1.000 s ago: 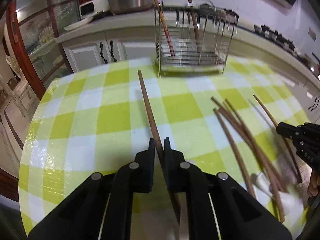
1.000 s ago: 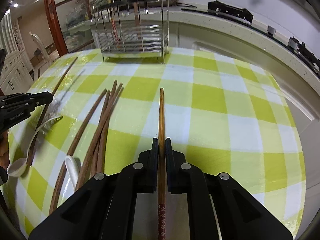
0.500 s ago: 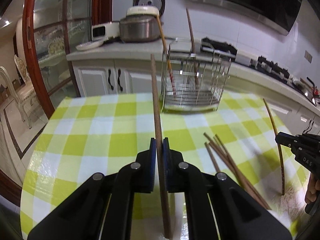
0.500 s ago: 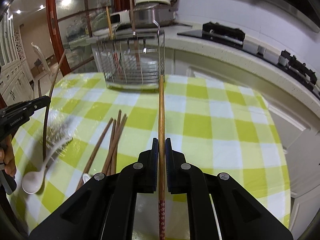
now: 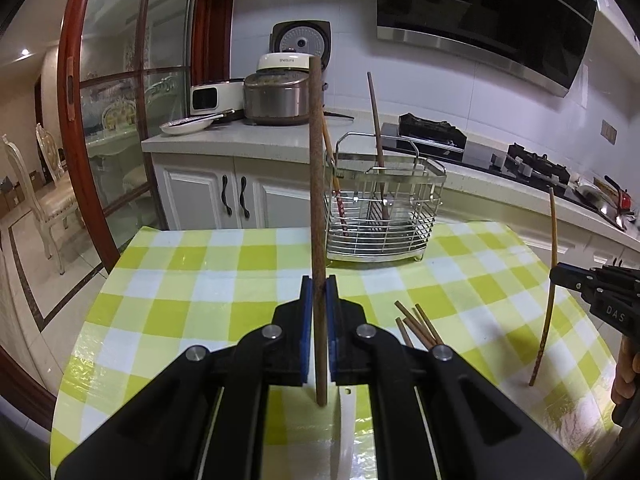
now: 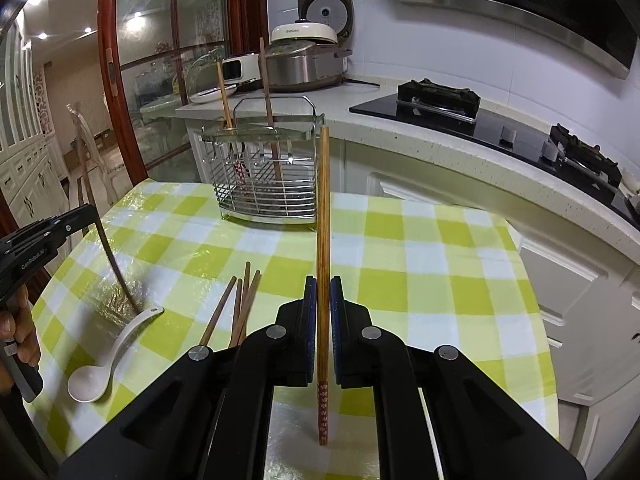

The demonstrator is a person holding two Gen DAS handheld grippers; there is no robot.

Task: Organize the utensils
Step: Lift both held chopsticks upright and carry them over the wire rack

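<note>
In the left wrist view my left gripper (image 5: 319, 292) is shut on a dark brown chopstick (image 5: 316, 180) that stands nearly upright above the checked table (image 5: 192, 280). My right gripper (image 6: 323, 292) is shut on an orange-brown chopstick (image 6: 323, 208) with a red patterned end, also held off the table. Each gripper shows in the other's view: the right gripper (image 5: 560, 274) at the far right, the left gripper (image 6: 90, 210) at the far left. A wire utensil rack (image 5: 384, 216) (image 6: 266, 168) stands at the table's far edge with two chopsticks in it.
Several loose chopsticks (image 6: 240, 304) (image 5: 418, 326) lie mid-table. A white spoon (image 6: 108, 356) lies near the left gripper. Behind the table runs a counter (image 5: 240, 140) with rice cookers and a stove. A glass door (image 5: 132, 120) and a chair are at the left.
Both grippers have risen with their chopsticks, which came off the table and now stand steeper. Both views have tilted up toward the rack and counter.
</note>
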